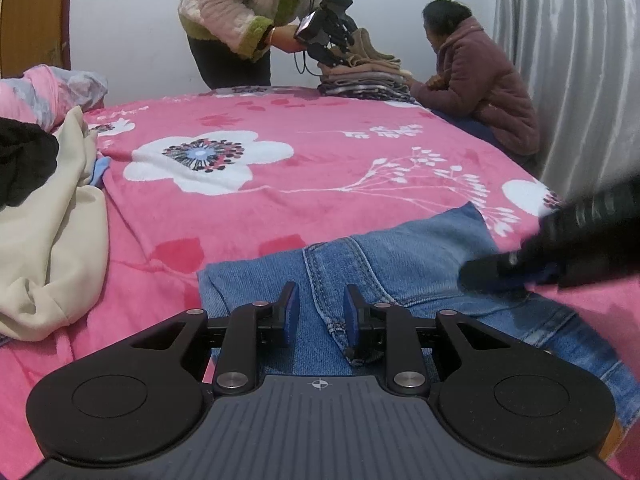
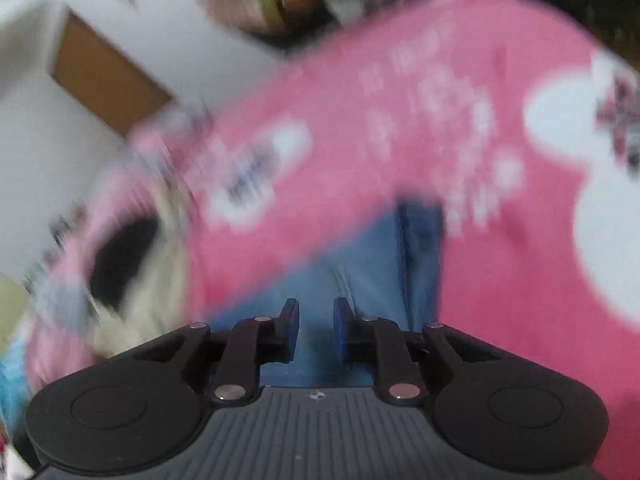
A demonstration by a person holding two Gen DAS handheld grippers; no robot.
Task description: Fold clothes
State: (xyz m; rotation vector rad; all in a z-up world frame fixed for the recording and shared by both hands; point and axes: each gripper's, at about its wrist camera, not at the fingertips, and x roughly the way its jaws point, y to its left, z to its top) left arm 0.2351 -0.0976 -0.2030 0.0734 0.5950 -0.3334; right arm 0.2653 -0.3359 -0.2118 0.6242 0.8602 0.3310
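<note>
A pair of blue jeans (image 1: 400, 280) lies flat on the pink flowered blanket (image 1: 240, 208) of the bed, filling the lower centre and lower right of the left wrist view. Their far edge runs from the lower middle up toward the right, ending in a corner at the right of centre. A stitched seam comes down the denim toward the bottom centre.

The left tool (image 1: 319, 312) sits low over the jeans at the bottom centre, its blue-padded fingers spread with a clear gap between them. The seam passes through that gap, and a bunched bit of denim sits against the right pad; nothing is pinched. The right tool (image 1: 560, 248) enters as a dark blurred shape from the right edge, just above the jeans' right side. In its own view, which is heavily smeared, the right tool (image 2: 316, 328) also has its fingers spread, with denim (image 2: 340, 280) showing between and beyond them.

To the left, a heap of cream and black clothes (image 1: 48, 216) lies close to the jeans' left edge, with a strip of blanket between. Beyond the jeans the blanket stretches open across the middle of the frame. At the far edge, upper centre, a stack of folded garments (image 1: 360, 80) stands beside a second person (image 1: 236, 12) holding a device and a seated person (image 1: 480, 76).
</note>
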